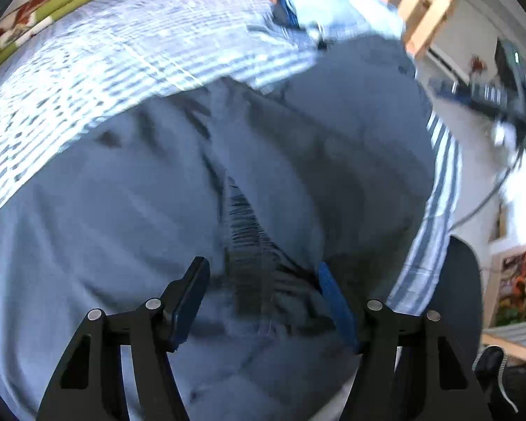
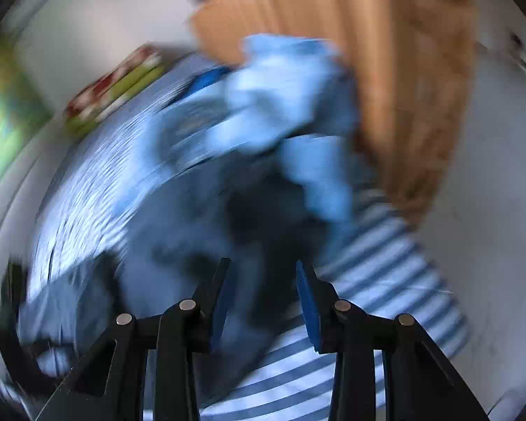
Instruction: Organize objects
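Note:
A grey-blue garment (image 1: 140, 217) lies spread over a blue-and-white striped sheet (image 1: 105, 56). Its dark ribbed middle (image 1: 249, 245) runs toward my left gripper (image 1: 262, 266), which hovers just above it, open, with nothing pinched between its blue pads. A crumpled light-blue garment (image 1: 333, 3) sits at the far end of the grey one. The right wrist view is heavily blurred. There my right gripper (image 2: 263, 266) stands open over the dark folds of the grey-blue garment (image 2: 193, 228), and the light-blue garment (image 2: 280, 105) lies beyond it, apart from the fingers.
A folded green and red floral cloth (image 1: 35, 10) (image 2: 115, 84) lies at the sheet's far left corner. A slatted wooden frame (image 1: 420, 10) (image 2: 403, 70) rises behind the pile. The striped sheet (image 2: 385, 280) ends at the right; cables and a black zippered bag (image 1: 501, 379) lie beyond it.

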{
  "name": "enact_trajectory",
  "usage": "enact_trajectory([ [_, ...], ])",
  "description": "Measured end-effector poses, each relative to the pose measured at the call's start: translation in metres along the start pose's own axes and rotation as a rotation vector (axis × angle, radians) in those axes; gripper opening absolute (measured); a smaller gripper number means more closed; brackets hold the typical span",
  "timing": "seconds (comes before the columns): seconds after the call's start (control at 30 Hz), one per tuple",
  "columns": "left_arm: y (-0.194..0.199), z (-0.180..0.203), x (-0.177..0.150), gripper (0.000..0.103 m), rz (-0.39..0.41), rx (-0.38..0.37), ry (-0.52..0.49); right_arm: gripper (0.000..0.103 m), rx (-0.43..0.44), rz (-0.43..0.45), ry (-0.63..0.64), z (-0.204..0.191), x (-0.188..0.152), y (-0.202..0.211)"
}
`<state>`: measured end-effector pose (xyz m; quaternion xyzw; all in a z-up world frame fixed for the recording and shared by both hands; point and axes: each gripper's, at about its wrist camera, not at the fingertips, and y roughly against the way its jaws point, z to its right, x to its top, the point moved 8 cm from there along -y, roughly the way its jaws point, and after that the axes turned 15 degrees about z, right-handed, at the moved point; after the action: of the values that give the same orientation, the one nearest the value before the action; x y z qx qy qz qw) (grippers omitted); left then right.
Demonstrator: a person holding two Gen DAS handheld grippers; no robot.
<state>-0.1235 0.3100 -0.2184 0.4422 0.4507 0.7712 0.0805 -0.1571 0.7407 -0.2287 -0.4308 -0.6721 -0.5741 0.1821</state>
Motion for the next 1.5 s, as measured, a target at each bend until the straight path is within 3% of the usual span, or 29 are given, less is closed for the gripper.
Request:
enact_trajectory([
  [0.07,0.023,-0.010,0.001,0.068,0.034,0.010,0.016,0.034,0.056,-0.005,0.111,-0.040,-0.012,0.001],
  [0.2,0.059,-0.048,-0.010,0.068,0.065,0.093,0.081,0.034,0.268,-0.062,0.331,-0.145,-0.060,0.016],
  [0.37,0.098,-0.109,-0.048,0.068,0.070,0.162,0.245,0.038,0.470,-0.151,0.544,-0.247,-0.135,0.026],
  [0.53,0.112,-0.144,-0.076,0.067,0.081,0.197,0.352,0.039,0.462,-0.145,0.651,-0.295,-0.167,0.009],
  [0.63,0.118,-0.155,-0.089,0.067,0.081,0.210,0.362,0.038,0.386,-0.128,0.728,-0.308,-0.174,-0.009],
  [0.7,0.123,-0.160,-0.096,0.067,0.079,0.214,0.369,0.034,0.347,-0.168,0.754,-0.308,-0.181,-0.021],
  [0.73,0.125,-0.161,-0.098,0.067,0.079,0.215,0.365,0.022,0.343,-0.183,0.750,-0.304,-0.182,-0.023],
  [0.87,0.131,-0.161,-0.104,0.067,0.073,0.237,0.305,0.015,0.376,-0.179,0.561,-0.275,-0.146,-0.006],
  [0.93,0.134,-0.157,-0.106,0.067,0.067,0.254,0.252,0.014,0.387,-0.127,0.389,-0.245,-0.107,0.010],
  [1.07,0.130,-0.144,-0.103,0.067,0.056,0.279,0.159,0.014,0.326,0.046,-0.042,-0.139,-0.013,0.032],
  [1.13,0.123,-0.135,-0.102,0.068,0.033,0.288,0.088,0.014,0.250,0.094,-0.118,-0.098,0.010,0.031],
  [1.27,0.107,-0.120,-0.104,0.068,-0.030,0.307,-0.063,0.014,0.069,0.057,-0.278,-0.018,0.008,0.004],
  [1.37,0.098,-0.117,-0.108,0.068,-0.077,0.316,-0.133,0.015,0.072,0.015,-0.391,0.010,-0.002,-0.017],
  [1.43,0.094,-0.116,-0.111,0.068,-0.102,0.311,-0.163,0.019,0.119,-0.004,-0.482,0.018,-0.003,-0.024],
  [1.5,0.089,-0.116,-0.112,0.063,-0.118,0.309,-0.178,0.024,0.135,0.024,-0.539,0.027,0.002,-0.022],
])
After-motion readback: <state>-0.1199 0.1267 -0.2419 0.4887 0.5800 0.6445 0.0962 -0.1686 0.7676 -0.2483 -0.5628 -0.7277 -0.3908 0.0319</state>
